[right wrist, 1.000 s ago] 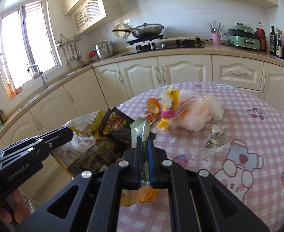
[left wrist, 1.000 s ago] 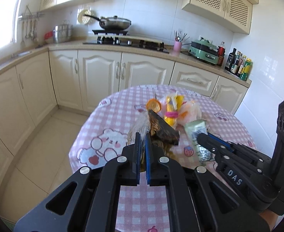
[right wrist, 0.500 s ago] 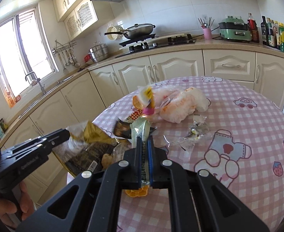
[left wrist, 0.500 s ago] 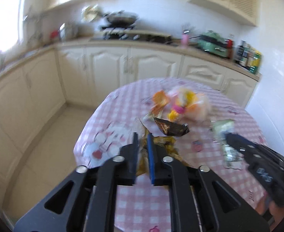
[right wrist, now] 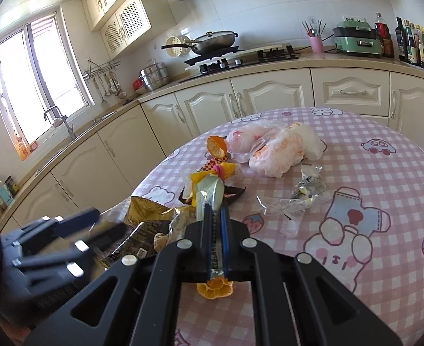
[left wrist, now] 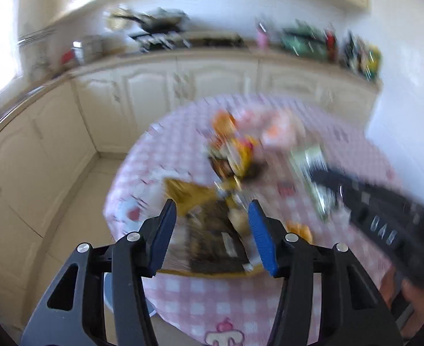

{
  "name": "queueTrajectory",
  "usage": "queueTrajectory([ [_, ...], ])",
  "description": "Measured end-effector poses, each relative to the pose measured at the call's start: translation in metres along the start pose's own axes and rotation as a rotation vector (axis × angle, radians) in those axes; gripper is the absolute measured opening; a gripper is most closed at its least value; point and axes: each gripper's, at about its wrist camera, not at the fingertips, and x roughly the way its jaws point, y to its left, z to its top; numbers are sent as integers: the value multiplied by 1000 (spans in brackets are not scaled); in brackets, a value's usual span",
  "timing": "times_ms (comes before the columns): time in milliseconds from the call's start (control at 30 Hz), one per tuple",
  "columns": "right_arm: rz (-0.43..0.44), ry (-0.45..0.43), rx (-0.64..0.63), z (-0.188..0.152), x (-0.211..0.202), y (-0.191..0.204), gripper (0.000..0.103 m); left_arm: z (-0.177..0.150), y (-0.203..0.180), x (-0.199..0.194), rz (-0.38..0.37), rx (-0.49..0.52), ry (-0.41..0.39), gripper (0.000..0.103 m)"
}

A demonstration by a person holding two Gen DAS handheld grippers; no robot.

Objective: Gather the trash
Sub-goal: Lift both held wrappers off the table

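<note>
Released from the left gripper (left wrist: 212, 216), a dark-and-gold snack bag (left wrist: 212, 242) that was pinched a second ago now lies flat on the pink checked tablecloth (left wrist: 220, 297), and the blue pads are opening on either side of it without pressing it. That view is smeared with motion blur.

In the right wrist view, at lower left of the frame, the left gripper (right wrist: 96, 226) hangs blurred over the same bag (right wrist: 142, 230), whose crumpled gold end (right wrist: 145, 209) lies at the table's near edge. Just right of it, at lower centre, the right gripper (right wrist: 216, 210) is pressed together on a pale green foil wrapper (right wrist: 210, 194) that stands up between its pads, with a piece of orange peel (right wrist: 214, 287) on the cloth beneath the jaws.

Beyond the wrapper, mid-frame, sit a dark wrapper (right wrist: 232, 194), a yellow packet (right wrist: 223, 171) and another curl of orange peel (right wrist: 216, 147). Right of those lies a white plastic bag (right wrist: 278, 147), and below it a scrap of clear film (right wrist: 292, 201).
</note>
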Motion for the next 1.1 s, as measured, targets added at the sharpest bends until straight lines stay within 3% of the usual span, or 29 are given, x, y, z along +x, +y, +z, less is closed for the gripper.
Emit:
queueTrajectory([
  [100,8,2,-4,0,0,3,6,-8,2,24,38,-10,90,50],
  [467,19,30,-17,-7,9,13,6,-18,14,50,22,-31,159,55],
  [567,16,31,-20,-7,10,15,6,-22,22,48,19,-81,125,37],
  [633,13,32,-22,-7,10,16,6,-21,32,42,-50,-140,103,32],
  [733,10,23,-24,-7,9,18,6,-19,36,33,-79,-157,60,23],
  [1100,28,-35,-61,6,-3,50,6,2,50,-16,-165,-194,-129,23],
])
